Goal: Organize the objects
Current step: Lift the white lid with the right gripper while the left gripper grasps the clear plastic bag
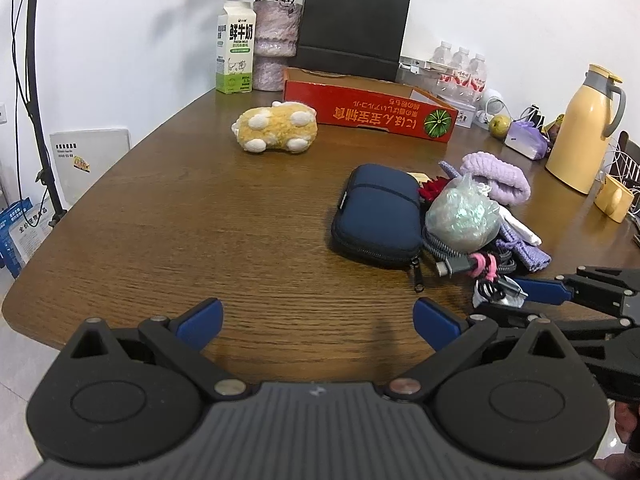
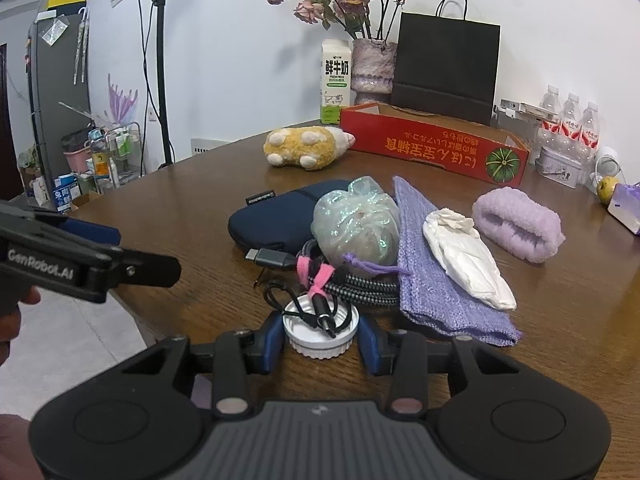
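- Right now the right claw (image 2: pixel 320 340) has its blue pads set against both sides of a small white ribbed lid (image 2: pixel 320 334) that sits on the desk (image 2: pixel 200 264), pinching it or a hair short of that.
- Lying across the lid, just ahead of the pads, is a thin black cord with a plug (image 2: pixel 322 314). Beyond it lies a braided cable bundle (image 2: pixel 360 286) tied with a pink strap (image 2: pixel 316 278).
- Farther out from this claw are an iridescent drawstring pouch (image 2: pixel 356 224), a navy zip case (image 2: pixel 276 216), a purple knitted cloth (image 2: pixel 436 280), a white cloth bundle (image 2: pixel 468 256) and a lilac fluffy roll (image 2: pixel 516 224).
- Well beyond the pile sits the red cardboard tray (image 2: pixel 432 140), my guess for the drop-off, with a plush toy (image 2: pixel 308 146) beside it.
- The left claw (image 1: pixel 318 322) hangs spread over bare desk, holding nothing.
- Risk: lifting the lid could drag the cord with it, or the cord may slide off and snag the bundle; the shallow rim could also squirt out of the pads.
- Only the right wrist view shows the lid and the contact on it. The left wrist view hides these behind the right claw but shows a yellow thermos (image 1: pixel 584 128).
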The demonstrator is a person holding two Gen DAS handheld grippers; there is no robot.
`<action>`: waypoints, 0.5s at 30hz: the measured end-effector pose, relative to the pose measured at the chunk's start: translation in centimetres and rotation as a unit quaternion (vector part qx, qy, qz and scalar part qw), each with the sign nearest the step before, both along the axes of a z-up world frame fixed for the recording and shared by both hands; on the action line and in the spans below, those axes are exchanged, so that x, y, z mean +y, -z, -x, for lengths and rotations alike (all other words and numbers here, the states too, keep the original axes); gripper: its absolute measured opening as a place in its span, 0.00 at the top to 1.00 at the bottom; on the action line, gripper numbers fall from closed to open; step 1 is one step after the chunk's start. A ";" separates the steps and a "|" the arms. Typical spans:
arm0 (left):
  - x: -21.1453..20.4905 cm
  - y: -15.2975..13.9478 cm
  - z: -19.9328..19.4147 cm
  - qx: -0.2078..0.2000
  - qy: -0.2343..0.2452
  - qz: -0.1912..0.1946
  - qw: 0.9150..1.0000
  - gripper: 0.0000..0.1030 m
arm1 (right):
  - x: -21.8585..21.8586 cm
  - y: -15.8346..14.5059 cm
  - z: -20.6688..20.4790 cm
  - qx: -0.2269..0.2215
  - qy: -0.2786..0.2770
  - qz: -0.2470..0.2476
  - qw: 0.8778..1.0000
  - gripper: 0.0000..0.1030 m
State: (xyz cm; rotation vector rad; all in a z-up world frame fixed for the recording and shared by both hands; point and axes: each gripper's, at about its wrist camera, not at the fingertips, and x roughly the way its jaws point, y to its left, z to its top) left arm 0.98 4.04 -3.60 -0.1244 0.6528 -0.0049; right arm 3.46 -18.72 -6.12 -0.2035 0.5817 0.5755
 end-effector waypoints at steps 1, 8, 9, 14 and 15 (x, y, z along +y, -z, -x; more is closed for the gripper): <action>-0.1 -0.1 0.0 -0.001 0.001 -0.001 1.000 0.00 | -0.1 -0.1 0.2 0.000 -0.002 0.000 1.000 0.62; -1.4 -0.9 0.1 -0.010 0.014 -0.010 1.000 0.00 | -1.6 -1.5 1.6 -0.020 0.004 -0.011 1.000 0.62; -1.6 -1.1 0.2 -0.012 0.017 -0.011 1.000 0.00 | -1.9 -1.8 1.7 -0.025 0.006 -0.014 1.000 0.62; -2.2 -1.5 0.0 -0.015 0.022 -0.016 1.000 0.00 | -3.0 -2.9 2.3 -0.040 0.013 -0.025 0.999 0.62; -2.4 -1.6 0.0 -0.015 0.021 -0.017 1.000 0.00 | -3.2 -3.0 2.3 -0.042 0.013 -0.025 0.999 0.62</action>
